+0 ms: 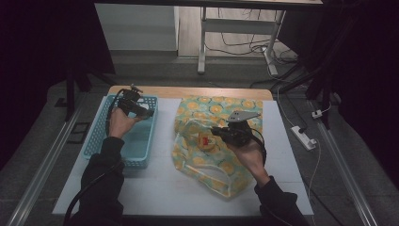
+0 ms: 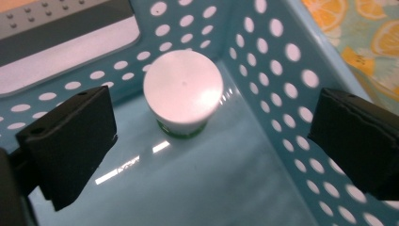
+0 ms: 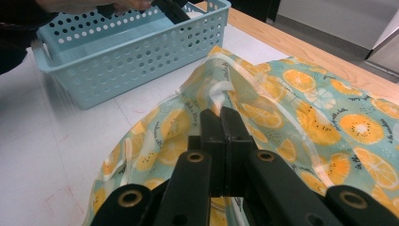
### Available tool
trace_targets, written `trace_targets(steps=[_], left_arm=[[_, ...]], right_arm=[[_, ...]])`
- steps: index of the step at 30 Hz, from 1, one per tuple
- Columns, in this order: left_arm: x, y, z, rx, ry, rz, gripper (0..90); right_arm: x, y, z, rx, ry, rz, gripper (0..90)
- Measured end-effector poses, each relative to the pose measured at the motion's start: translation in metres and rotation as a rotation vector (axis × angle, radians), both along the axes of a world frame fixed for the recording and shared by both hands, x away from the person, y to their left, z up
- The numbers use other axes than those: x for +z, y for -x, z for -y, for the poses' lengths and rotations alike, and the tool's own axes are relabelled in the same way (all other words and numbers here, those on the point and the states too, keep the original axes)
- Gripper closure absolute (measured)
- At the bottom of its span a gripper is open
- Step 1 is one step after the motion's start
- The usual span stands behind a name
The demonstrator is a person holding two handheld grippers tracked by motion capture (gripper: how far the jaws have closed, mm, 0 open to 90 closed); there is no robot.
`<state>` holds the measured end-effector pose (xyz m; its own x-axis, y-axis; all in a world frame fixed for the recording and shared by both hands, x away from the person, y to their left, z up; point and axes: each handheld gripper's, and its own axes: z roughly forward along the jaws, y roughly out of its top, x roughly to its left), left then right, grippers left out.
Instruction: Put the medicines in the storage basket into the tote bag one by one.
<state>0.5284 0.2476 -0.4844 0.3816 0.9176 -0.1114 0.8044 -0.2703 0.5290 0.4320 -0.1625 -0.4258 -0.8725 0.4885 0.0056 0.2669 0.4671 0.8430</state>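
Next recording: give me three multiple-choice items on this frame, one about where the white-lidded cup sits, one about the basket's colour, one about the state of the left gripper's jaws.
1. Where does the white-lidded cup stand?
A. on the fruit-print bag
B. in a corner of the basket
C. on the bare table

2. What colour is the basket?
A. light blue
B. red
C. black

3. How do the jaws of the left gripper stand?
A. shut on the cup
B. shut on the basket wall
C. open, apart from the cup

Key:
1. B, since the left gripper view shows the cup on the basket floor where two perforated walls meet.
2. A, since the high view and both gripper views show light blue plastic with round holes.
3. C, since the two black jaws stand wide apart, with the cup beyond them, untouched.
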Motion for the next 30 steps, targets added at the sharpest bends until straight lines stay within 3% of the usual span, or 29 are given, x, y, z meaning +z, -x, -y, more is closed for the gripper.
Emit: trace_targets(steps=[3,6,11,17,24,30], left_arm=[[-0.001,-0.003,0.002,0.001,-0.048,-0.005,5.7],[-0.003,-0.007,0.003,0.025,-0.064,-0.01,11.8],[-0.005,-0.011,0.001,0.065,-0.038,-0.024,32.5],[-0.007,-0.013,0.002,0.098,-0.03,-0.042,49.5],[-0.003,-0.01,0.004,0.091,-0.038,-0.058,50.4],[0.009,0.0,0.002,0.076,-0.019,-0.034,50.5]], right_arm=[[0.0,0.0,0.0,0.0,-0.001,0.0,89.5],[0.0,0.0,0.0,0.0,0.0,0.0,89.4],[-0.001,0.0,-0.001,0.003,0.002,0.0,89.4],[-0.001,0.0,0.0,0.001,0.002,-0.002,89.5],[-0.002,0.0,0.0,0.0,0.006,-0.002,89.5],[-0.002,-0.001,0.001,-0.003,0.004,-0.001,89.5]])
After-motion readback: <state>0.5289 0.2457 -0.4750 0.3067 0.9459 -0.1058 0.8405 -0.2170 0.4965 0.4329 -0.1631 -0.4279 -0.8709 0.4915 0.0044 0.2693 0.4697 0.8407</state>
